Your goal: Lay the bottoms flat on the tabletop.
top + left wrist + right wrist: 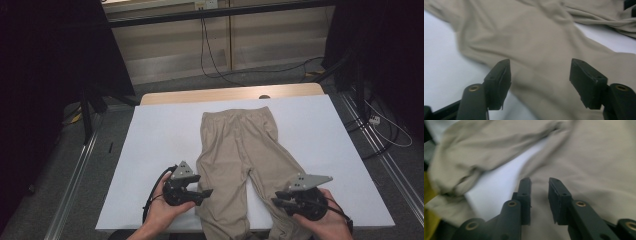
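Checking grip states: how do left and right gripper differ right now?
The left gripper has its jaws spread wide; the right gripper shows a narrow gap. The left gripper sits at the outer edge of its trouser leg, the right gripper at the inner edge of its leg. Shared: both point at the beige trousers, nothing pinched.

High cam looked fwd and down over the tabletop from afar; both tool cams sat close, sharing the trousers.
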### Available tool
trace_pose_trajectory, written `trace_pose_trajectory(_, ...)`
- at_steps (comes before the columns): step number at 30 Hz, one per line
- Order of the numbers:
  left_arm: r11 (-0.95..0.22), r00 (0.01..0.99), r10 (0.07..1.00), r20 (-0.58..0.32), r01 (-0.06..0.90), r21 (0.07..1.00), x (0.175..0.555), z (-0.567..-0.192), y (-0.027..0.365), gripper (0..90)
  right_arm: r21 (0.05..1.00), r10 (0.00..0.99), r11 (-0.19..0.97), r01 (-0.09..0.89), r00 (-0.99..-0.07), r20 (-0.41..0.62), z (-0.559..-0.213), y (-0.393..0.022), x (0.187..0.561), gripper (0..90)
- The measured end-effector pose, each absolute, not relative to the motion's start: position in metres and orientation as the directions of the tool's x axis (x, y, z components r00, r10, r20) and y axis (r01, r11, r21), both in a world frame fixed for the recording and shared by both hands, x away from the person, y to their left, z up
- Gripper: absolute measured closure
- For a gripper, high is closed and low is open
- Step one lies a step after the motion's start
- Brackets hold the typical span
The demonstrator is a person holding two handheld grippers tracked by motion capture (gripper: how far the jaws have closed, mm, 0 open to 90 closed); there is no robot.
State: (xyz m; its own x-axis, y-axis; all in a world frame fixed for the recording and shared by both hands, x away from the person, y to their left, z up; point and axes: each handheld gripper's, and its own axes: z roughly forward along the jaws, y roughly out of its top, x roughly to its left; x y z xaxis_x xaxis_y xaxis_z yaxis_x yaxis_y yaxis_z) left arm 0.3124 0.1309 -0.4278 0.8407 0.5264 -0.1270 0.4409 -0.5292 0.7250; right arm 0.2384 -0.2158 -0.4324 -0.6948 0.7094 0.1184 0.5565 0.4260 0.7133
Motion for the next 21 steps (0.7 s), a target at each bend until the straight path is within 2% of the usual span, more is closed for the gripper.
trace_pose_trajectory(5,-0.624,0.905,0.406,-0.124,0.374,0.686,0.280,-0.433,0.111,53.4,0.677,0.675,0.472,0.565,-0.726,0.136,-0.442,-0.204,0.222,65.9)
trace_pose_trajectory(6,-0.643,0.912,0.391,-0.122,0.366,0.673,0.274,-0.436,0.107,53.4,0.661,0.672,0.491,0.567,-0.730,0.126,-0.445,-0.200,0.221,65.2)
trace_pose_trajectory(7,-0.658,0.919,0.374,-0.123,0.357,0.664,0.269,-0.439,0.104,52.7,0.654,0.673,0.509,0.560,-0.732,0.103,-0.447,-0.197,0.220,69.0)
trace_pose_trajectory(8,-0.674,0.925,0.363,-0.111,0.342,0.655,0.266,-0.441,0.102,50.2,0.654,0.672,0.521,0.548,-0.736,0.083,-0.446,-0.195,0.219,78.8)
trace_pose_trajectory(9,-0.696,0.935,0.340,-0.098,0.321,0.642,0.263,-0.443,0.100,45.1,0.651,0.663,0.518,0.555,-0.742,0.104,-0.445,-0.194,0.220,88.1)
trace_pose_trajectory(11,-0.704,0.938,0.341,-0.059,0.296,0.646,0.259,-0.445,0.097,41.0,0.650,0.660,0.515,0.559,-0.742,0.115,-0.447,-0.189,0.219,88.8)
trace_pose_trajectory(14,-0.739,0.949,0.315,-0.019,0.258,0.622,0.259,-0.443,0.097,43.4,0.648,0.648,0.500,0.575,-0.745,0.161,-0.447,-0.179,0.216,89.0)
trace_pose_trajectory(16,-0.714,0.944,0.327,-0.042,0.276,0.644,0.257,-0.444,0.097,51.6,0.650,0.637,0.504,0.568,-0.753,0.165,-0.446,-0.172,0.212,89.0)
trace_pose_trajectory(18,-0.720,0.950,0.308,-0.045,0.264,0.641,0.255,-0.443,0.099,64.2,0.656,0.627,0.473,0.588,-0.748,0.218,-0.446,-0.166,0.210,89.0)
trace_pose_trajectory(19,-0.726,0.954,0.297,-0.048,0.258,0.637,0.255,-0.442,0.099,75.9,0.651,0.619,0.489,0.580,-0.757,0.209,-0.446,-0.162,0.208,89.0)
trace_pose_trajectory(21,-0.738,0.955,0.296,-0.023,0.244,0.630,0.251,-0.441,0.099,86.2,0.649,0.619,0.507,0.567,-0.763,0.184,-0.448,-0.159,0.206,88.7)
